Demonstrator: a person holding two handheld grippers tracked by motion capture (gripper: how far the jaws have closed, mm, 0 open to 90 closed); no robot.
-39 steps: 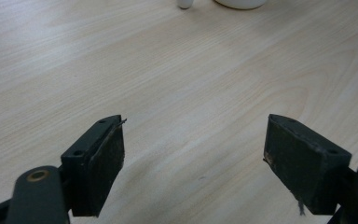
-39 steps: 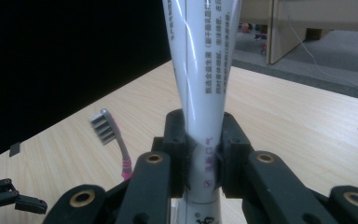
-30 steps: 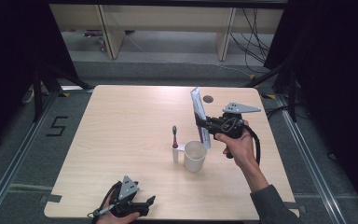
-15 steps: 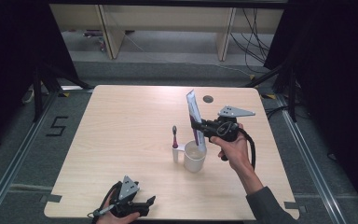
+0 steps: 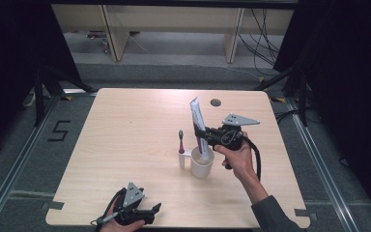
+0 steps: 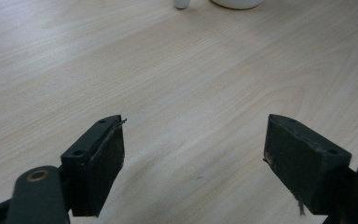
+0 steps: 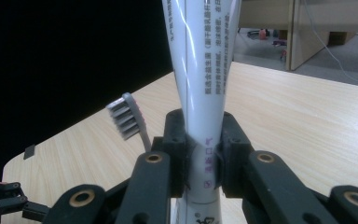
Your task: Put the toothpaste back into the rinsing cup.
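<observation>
A tall white plastic toothpaste tube [image 5: 197, 126] with purple print is clamped upright between the jaws of the right gripper [image 5: 204, 135], its lower end seen in the high view just above the round white ceramic cup [image 5: 202, 163] on the pale wooden table [image 5: 125, 125]. Left of the cup, a toothbrush [image 5: 181, 140] is stood in a small white holder; its grey bristles [image 7: 125, 116] are resolved in the right gripper view. Near the table's front edge, well apart from the cup, the left gripper [image 5: 150, 211] is held with jaws spread and empty

A light wooden table [image 5: 125, 135] bears a white cup [image 5: 202, 164] and toothbrush stand [image 5: 181, 158].
</observation>
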